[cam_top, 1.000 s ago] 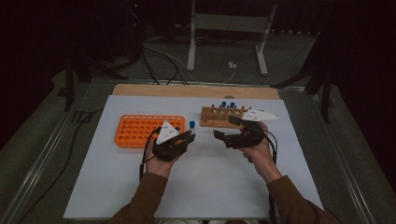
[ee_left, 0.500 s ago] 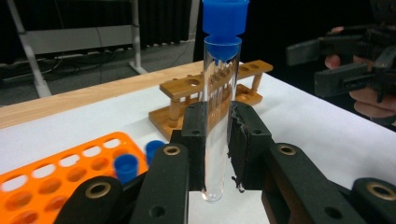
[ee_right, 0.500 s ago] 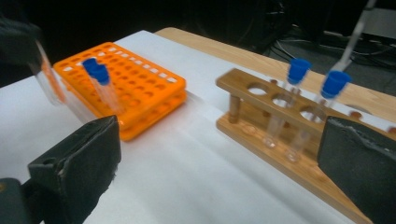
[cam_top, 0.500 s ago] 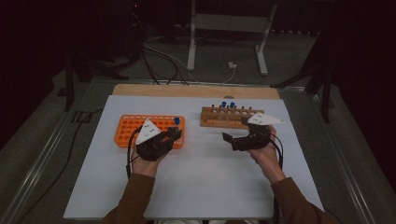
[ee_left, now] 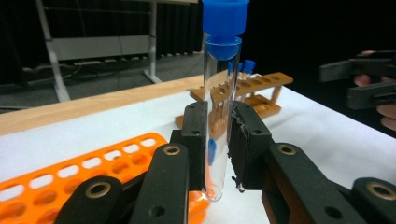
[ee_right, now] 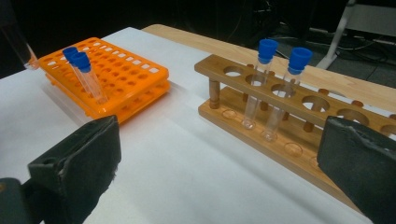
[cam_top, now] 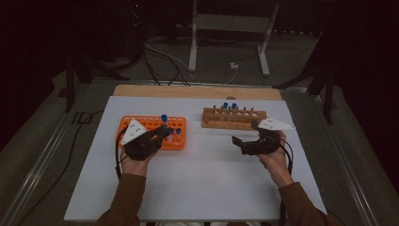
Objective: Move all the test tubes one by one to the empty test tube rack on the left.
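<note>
Tube [ee_left: 221,93] with blue cap upright, clamped between jaws of left hand-held gripper [ee_left: 218,140], above orange rack [ee_left: 70,182].

Brown long sleeves [cam_top: 126,197] are worn on both forearms. Each black gripper is topped by a grey three-cornered plate [cam_top: 133,131], and a black cable [cam_top: 117,160] is trailed from it. The jaw links are joined by brass-coloured rivets [ee_left: 172,150], and rough black pads [ee_right: 95,154] are seen on the jaws.
</note>
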{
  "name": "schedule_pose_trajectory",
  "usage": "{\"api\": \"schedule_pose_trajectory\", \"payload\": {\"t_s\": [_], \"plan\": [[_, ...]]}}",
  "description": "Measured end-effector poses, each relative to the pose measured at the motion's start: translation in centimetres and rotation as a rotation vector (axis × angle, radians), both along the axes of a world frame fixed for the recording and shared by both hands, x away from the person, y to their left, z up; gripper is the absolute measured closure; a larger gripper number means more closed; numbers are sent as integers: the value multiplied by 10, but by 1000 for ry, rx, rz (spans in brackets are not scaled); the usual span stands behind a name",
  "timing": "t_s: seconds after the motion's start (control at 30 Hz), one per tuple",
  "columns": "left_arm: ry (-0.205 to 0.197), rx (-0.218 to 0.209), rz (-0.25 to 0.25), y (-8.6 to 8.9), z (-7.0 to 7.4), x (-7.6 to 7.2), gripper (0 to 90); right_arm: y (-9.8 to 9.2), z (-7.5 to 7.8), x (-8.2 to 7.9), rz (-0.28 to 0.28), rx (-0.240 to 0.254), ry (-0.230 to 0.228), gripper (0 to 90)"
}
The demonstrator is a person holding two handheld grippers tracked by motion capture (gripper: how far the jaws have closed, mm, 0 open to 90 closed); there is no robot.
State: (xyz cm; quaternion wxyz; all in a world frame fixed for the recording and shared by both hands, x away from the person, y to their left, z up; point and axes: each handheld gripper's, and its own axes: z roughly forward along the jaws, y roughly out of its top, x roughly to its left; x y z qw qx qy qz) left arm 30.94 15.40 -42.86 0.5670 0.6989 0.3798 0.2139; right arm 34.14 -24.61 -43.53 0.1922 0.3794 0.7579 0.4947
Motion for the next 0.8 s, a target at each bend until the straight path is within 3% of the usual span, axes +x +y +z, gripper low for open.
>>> {"api": "schedule_pose_trajectory", "payload": {"t_s": [0.37, 0.57, 0.8], "plan": [[20, 34, 68, 3, -16, 16, 781, -12, -7, -4, -21, 26, 9, 0], [41, 27, 102, 2, -30, 23, 781, -15, -7, -6, -23, 37, 6, 0], [68, 53, 117, 0, -42, 28, 782, -15, -7, -7, -24, 45, 6, 1]]}}
